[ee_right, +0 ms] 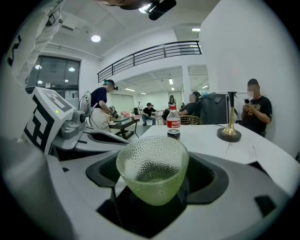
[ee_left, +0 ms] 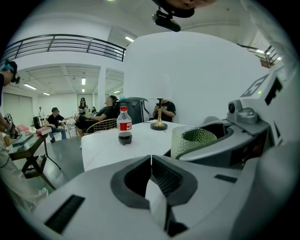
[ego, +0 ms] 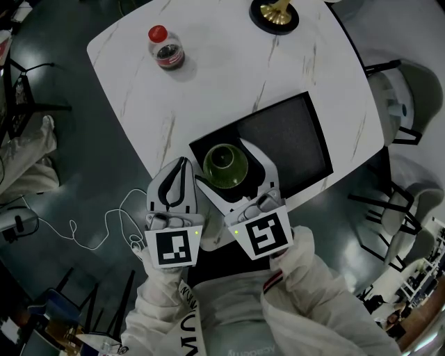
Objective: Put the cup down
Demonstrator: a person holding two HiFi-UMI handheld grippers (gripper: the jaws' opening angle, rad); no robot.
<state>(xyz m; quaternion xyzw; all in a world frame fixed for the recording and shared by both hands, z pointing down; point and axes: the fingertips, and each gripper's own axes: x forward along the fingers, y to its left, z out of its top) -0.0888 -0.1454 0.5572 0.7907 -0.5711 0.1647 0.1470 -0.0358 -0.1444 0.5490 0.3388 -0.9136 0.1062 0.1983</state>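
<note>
Over the near edge of a white, marble-veined table [ego: 208, 69], the head view showed a green dimpled glass cup [ego: 222, 165] clamped across its bowl by the widely spread jaws of the right gripper [ego: 231, 168]. It was above the near-left corner of a black rectangular mat [ego: 292, 139]; whether its base touched the mat could not be told. The left gripper [ego: 181, 165] hung just beside it, off the table's near edge, jaws pressed together on nothing. A red-capped plastic cola bottle [ego: 165, 47] stood near the far-left corner and a gold lamp base on a black round foot [ego: 274, 15] at the far edge, both well apart from the cup.

From the left gripper view, the shut jaws pointed across the table, with the cup and the right gripper close at their right. A sideways drift could likely knock the two tools together and jar the glass.

From the right gripper view, the pads met only the cup's tapering, slippery-looking sides. Letting go before the base sat flat would probably drop or tip it, and a landing half on the mat's edge could leave it tilted.
</note>
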